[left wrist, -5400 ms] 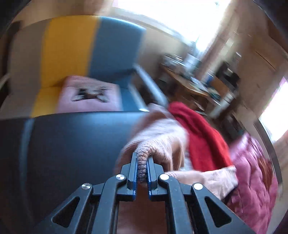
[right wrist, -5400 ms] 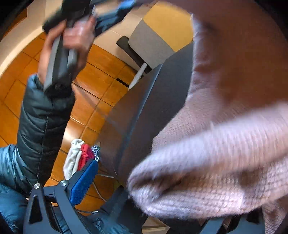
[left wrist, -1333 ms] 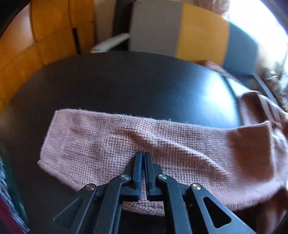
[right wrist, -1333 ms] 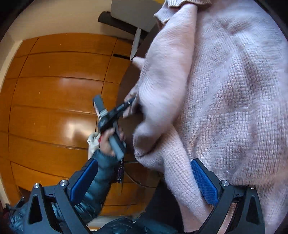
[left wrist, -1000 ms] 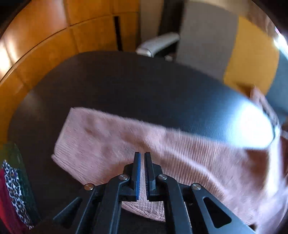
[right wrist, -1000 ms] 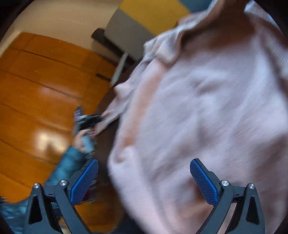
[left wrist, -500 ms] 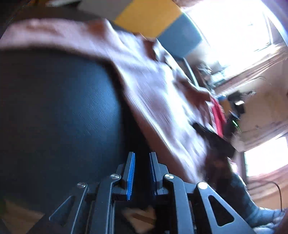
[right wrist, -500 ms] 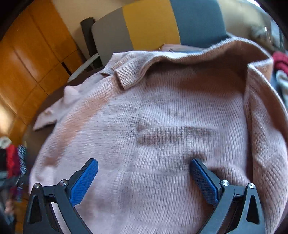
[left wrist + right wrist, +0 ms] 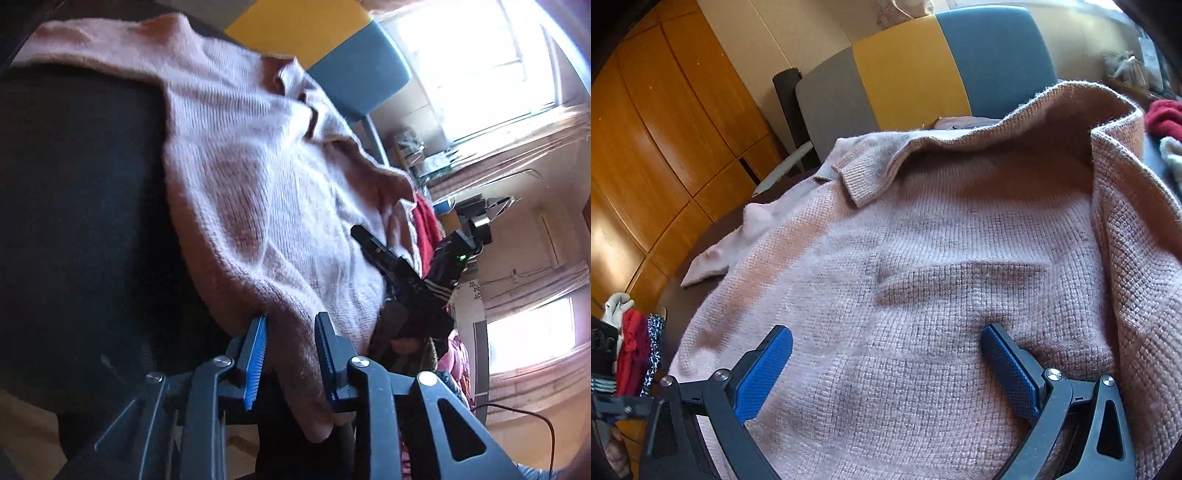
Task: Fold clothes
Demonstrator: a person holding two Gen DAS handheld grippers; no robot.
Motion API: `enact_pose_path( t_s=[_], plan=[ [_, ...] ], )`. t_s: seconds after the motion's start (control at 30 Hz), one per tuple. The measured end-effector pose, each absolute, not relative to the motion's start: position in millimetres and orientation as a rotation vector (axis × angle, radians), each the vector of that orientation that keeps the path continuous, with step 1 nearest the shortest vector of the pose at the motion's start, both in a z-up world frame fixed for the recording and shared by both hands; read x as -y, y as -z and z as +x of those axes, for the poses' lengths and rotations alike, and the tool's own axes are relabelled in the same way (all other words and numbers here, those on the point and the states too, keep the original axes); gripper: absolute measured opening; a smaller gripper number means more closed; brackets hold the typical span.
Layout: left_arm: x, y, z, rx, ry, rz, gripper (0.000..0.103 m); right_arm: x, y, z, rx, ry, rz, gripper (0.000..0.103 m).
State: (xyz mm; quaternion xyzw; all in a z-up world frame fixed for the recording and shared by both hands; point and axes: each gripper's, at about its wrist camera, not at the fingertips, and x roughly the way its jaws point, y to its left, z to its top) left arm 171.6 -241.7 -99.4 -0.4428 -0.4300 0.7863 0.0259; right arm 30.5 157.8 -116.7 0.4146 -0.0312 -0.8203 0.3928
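Dark round table (image 9: 85,206), matte top. Pink knit sweater (image 9: 942,280) spread flat over most of it, collar toward the far edge, one sleeve (image 9: 720,254) trailing left on bare tabletop. Sweater hem droops over the near edge, probably hanging free.

table (image 9: 81,192) mostly under sweater (image 9: 923,295), sweater hem cut off

The left gripper (image 9: 290,356) has its jaws parted round a hem; the right gripper (image 9: 886,354) is spread wide, fingers pointing forward.
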Motion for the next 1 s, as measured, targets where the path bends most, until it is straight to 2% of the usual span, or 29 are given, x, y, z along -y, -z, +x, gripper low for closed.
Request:
enact_pose_path(
  t_s=[0.1,0.17,0.23,0.4,0.47,0.5,0.53,0.6,0.63,0.87,0.97,1.0],
  plan=[
    [236,105,167,1.349,-2.433,-1.408,0.023,-159,116,31,0.103,2.076,1.046,0.103],
    [239,109,169,1.408,-2.443,-1.390,0.014,-161,115,34,0.120,2.074,1.042,0.103],
    [247,108,177,1.416,-2.473,-1.382,0.000,-162,115,35,0.134,2.072,1.041,0.103],
    [274,103,212,1.498,-2.513,-1.265,0.000,-161,114,36,0.126,2.074,1.042,0.103],
    [279,104,224,1.547,-2.486,-1.211,0.015,-161,115,35,0.114,2.075,1.041,0.103],
    [282,105,230,1.571,-2.471,-1.184,0.031,-161,115,35,0.110,2.075,1.041,0.103],
    [283,106,234,1.588,-2.465,-1.153,0.039,-161,115,35,0.108,2.075,1.042,0.103],
    [281,109,236,1.626,-2.434,-1.107,0.045,-161,115,34,0.103,2.075,1.042,0.103],
    [279,110,233,1.639,-2.416,-1.096,0.051,-161,114,33,0.100,2.075,1.042,0.103],
    [251,119,180,1.543,-2.423,-1.225,0.054,-161,115,31,0.077,2.079,1.042,0.103],
    [249,124,176,1.563,-2.395,-1.243,0.054,-162,116,30,0.096,2.072,1.042,0.103],
    [250,125,178,1.559,-2.388,-1.253,0.050,-162,116,30,0.104,2.069,1.040,0.103]
  ],
)
